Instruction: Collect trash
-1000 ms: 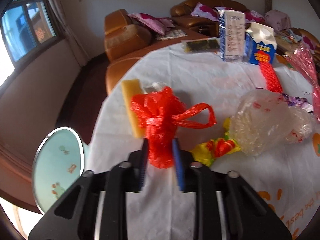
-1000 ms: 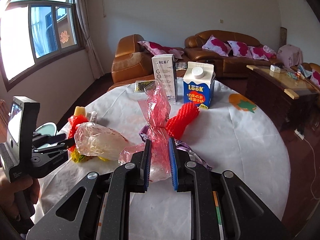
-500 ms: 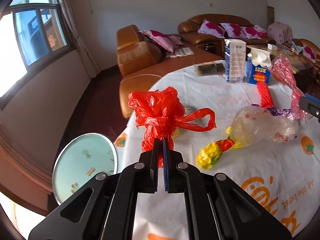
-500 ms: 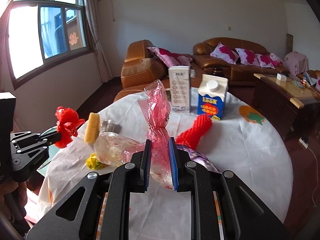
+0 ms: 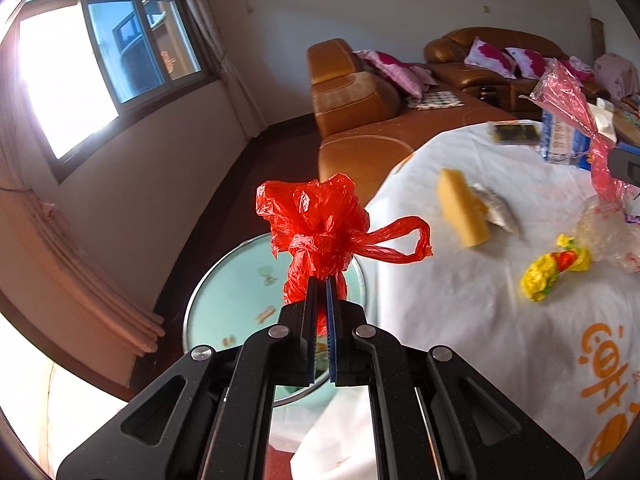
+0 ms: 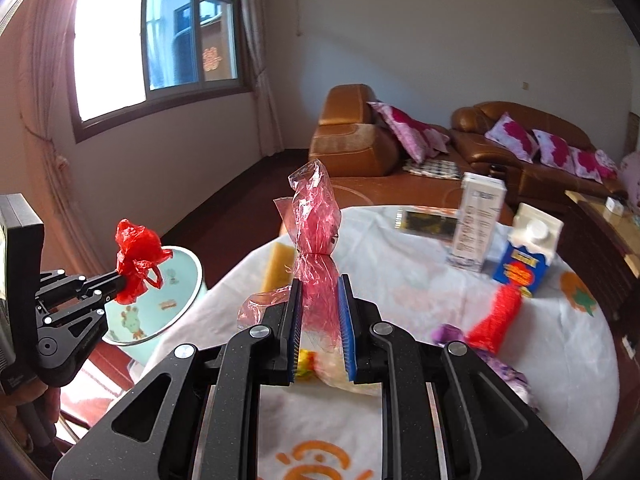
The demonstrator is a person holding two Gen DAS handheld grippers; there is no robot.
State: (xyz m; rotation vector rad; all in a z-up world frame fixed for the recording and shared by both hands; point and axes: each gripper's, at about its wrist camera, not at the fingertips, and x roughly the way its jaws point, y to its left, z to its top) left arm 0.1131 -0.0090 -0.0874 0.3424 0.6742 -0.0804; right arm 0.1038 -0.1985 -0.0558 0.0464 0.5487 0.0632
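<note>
My left gripper [image 5: 320, 280] is shut on a knotted red plastic bag [image 5: 320, 224] and holds it in the air over the round teal bin [image 5: 240, 280] left of the table. The same bag [image 6: 136, 260] and bin [image 6: 160, 304] show in the right wrist view. My right gripper [image 6: 318, 280] is shut on a pink cellophane wrapper [image 6: 314, 240], lifted above the white tablecloth [image 6: 420, 292]; the wrapper also shows in the left wrist view [image 5: 568, 100].
On the table lie a yellow sponge [image 5: 460, 212], a yellow-red wrapper [image 5: 552, 268], a clear bag [image 5: 608, 232], a red foam net [image 6: 496, 316], a purple wrapper [image 6: 452, 332], a blue milk carton [image 6: 524, 256], a white box [image 6: 478, 224]. Brown sofas [image 6: 360, 148] stand behind.
My left gripper has swung left off the table with the red bag, now over the teal bin. My right gripper has lifted the pink wrapper and turned left toward the bin.
</note>
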